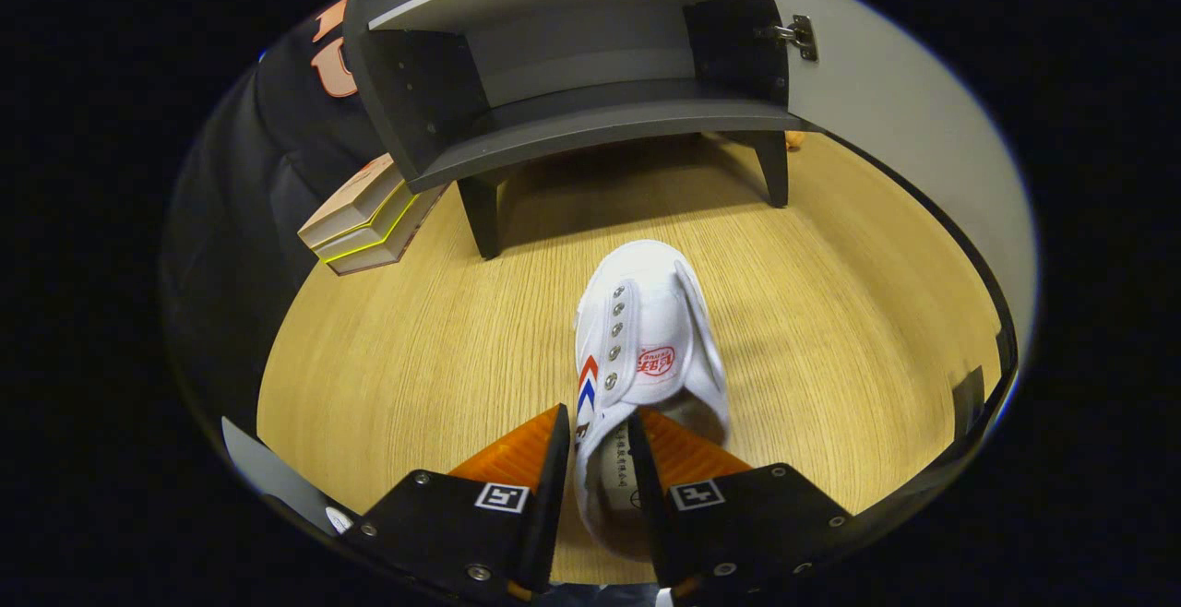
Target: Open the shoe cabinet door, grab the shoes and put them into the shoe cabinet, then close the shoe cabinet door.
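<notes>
A white canvas shoe (646,339) with red and blue stripes on its side points toward the cabinet, toe away from me. My gripper (600,446) is shut on the shoe's side wall near the heel: one finger is outside the shoe, the other inside its opening. The shoe hangs over the wooden floor (415,349). Beyond it stands the grey shoe cabinet (590,118) on short legs, its compartment bare inside. Its door (904,127) is swung open to the right, with a metal hinge (798,35) at the top.
A stack of shoe boxes (364,220) sits left of the cabinet, by its front left leg (482,215). The cabinet's right leg (773,164) stands near the open door. Bare wooden floor lies between the shoe and the cabinet.
</notes>
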`<state>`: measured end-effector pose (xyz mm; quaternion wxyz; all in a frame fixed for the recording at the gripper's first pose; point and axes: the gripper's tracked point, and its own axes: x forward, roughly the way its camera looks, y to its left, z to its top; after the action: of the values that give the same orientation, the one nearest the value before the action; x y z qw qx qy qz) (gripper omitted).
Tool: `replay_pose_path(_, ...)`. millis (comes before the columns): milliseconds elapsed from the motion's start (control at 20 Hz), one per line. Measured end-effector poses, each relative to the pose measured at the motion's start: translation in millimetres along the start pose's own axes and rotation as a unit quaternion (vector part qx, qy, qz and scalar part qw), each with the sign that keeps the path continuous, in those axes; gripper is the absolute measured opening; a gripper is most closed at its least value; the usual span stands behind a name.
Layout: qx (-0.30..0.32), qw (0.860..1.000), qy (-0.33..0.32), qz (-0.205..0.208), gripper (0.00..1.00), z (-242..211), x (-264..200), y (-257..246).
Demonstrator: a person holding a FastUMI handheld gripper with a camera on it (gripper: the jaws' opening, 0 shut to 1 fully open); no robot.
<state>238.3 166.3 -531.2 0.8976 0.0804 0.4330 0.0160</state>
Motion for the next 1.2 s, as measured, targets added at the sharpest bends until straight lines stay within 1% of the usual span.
replay_pose_path(150,0.002,1.0,-0.003,-0.004,0.3,3.4,6.2,-0.3)
replay_pose_path(200,0.004,1.0,-0.002,-0.001,0.23,2.6,7.5,1.2)
replay_pose_path(250,0.0,1.0,-0.001,0.001,0.2,1.8,7.8,1.2)
replay_pose_path(300,-0.005,1.0,-0.004,0.004,0.11,2.9,7.9,1.7)
replay_pose_path(400,-0.028,0.999,-0.016,0.007,0.03,2.4,7.2,2.1)
replay_pose_path(450,-0.032,0.999,-0.02,0.007,0.02,3.0,6.7,2.8)
replay_pose_path(550,-0.017,1.0,-0.026,0.007,0.01,5.9,3.4,2.7)
replay_pose_path(700,0.0,0.998,-0.055,0.012,0.0,22.0,-15.7,4.2)
replay_pose_path(800,-0.004,0.997,-0.071,0.015,0.0,34.3,-37.5,6.6)
replay_pose_path(950,-0.018,0.994,-0.101,0.022,0.0,56.1,-86.6,7.1)
replay_pose_path(1100,-0.039,0.989,-0.142,0.026,0.0,88.5,-137.8,11.9)
replay_pose_path(1200,-0.05,0.985,-0.164,0.027,0.0,112.7,-159.9,22.2)
